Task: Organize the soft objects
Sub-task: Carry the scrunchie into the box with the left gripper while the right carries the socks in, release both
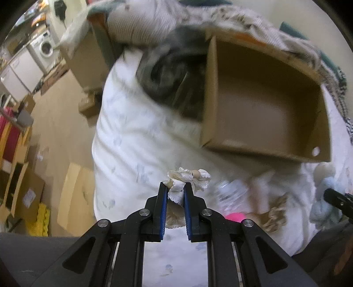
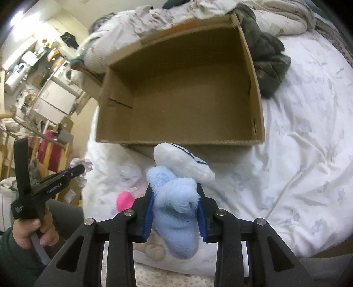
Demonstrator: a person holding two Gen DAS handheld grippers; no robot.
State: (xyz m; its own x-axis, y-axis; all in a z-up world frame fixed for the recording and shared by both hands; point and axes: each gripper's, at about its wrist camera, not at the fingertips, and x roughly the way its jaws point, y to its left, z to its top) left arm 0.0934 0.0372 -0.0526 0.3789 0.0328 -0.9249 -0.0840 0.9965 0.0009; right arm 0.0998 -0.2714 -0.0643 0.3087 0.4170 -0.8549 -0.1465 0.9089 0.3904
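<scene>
My left gripper is shut on a white frilly scrunchie and holds it above the bed, short of the open cardboard box. My right gripper is shut on a light blue plush toy with a white plush part, just in front of the box's near wall. The box's inside shows only bare cardboard. The left gripper also shows in the right wrist view at the left, held by a hand.
A white floral duvet covers the bed. A dark green garment lies right of the box and a heap of blankets behind it. A pink ball and a clear plastic bottle lie on the duvet. Cardboard boxes stand on the floor.
</scene>
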